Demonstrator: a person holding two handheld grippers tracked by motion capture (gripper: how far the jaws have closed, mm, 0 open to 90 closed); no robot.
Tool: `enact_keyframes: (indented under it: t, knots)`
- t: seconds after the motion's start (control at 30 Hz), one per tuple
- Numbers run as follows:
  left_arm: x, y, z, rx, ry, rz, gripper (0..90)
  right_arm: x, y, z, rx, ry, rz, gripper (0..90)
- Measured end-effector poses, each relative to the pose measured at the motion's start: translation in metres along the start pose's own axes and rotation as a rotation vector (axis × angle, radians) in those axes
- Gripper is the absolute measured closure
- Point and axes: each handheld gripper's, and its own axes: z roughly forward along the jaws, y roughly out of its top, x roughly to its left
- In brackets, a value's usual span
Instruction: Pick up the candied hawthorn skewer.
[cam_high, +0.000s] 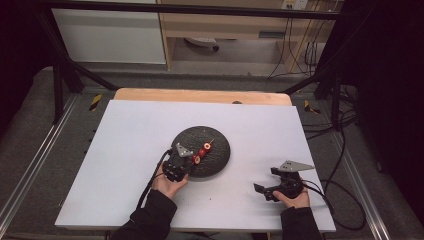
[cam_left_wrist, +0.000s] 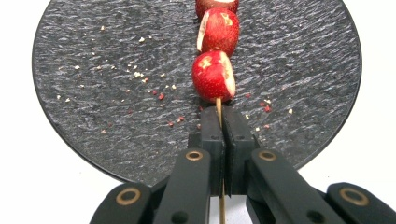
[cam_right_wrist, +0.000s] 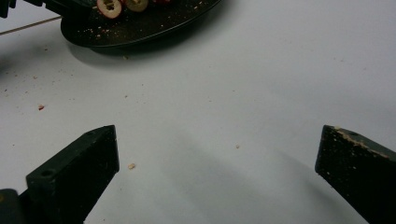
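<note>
Skewer (cam_left_wrist: 218, 108): its thin stick disappears between the closed jaws of the left gripper (cam_left_wrist: 223, 122), reappears below them and is cut by the bottom edge.
Third fruit piece (cam_left_wrist: 216, 5): cropped by the top edge of the left gripper view.
Slate plate (cam_right_wrist: 140, 28): cut off by the top edge in the right gripper view.
Fruit type: cannot be told.
Crumbs (cam_left_wrist: 137, 74): too small to identify.
Right gripper (cam_right_wrist: 219, 154): wide-spread jaws cropped at the bottom and right edges.
</note>
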Motion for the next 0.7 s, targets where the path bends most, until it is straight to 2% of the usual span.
enact_keyframes:
  t: [0.1, 0.27, 0.5, 0.6, 0.7]
  knots:
    - [0.002, -0.002, -0.002, -0.01, -0.013, -0.003, 88.1, 0.0, 0.0, 0.0, -0.001, 0.001, -0.001, 0.6]
    - [0.007, -0.006, -0.008, -0.059, -0.028, -0.013, 88.3, 0.0, 0.0, 0.001, -0.002, 0.002, 0.003, 0.6]
    - [0.016, -0.012, -0.027, -0.137, -0.052, -0.01, 88.3, 0.0, 0.0, 0.0, -0.007, 0.003, 0.006, 0.6]
    - [0.021, -0.018, -0.036, -0.165, -0.083, -0.002, 88.3, 0.001, 0.0, -0.001, -0.008, 0.003, 0.006, 0.6]
    - [0.027, -0.025, -0.043, -0.189, -0.096, 0.002, 88.3, 0.002, 0.001, 0.0, -0.002, 0.006, 0.011, 0.6]
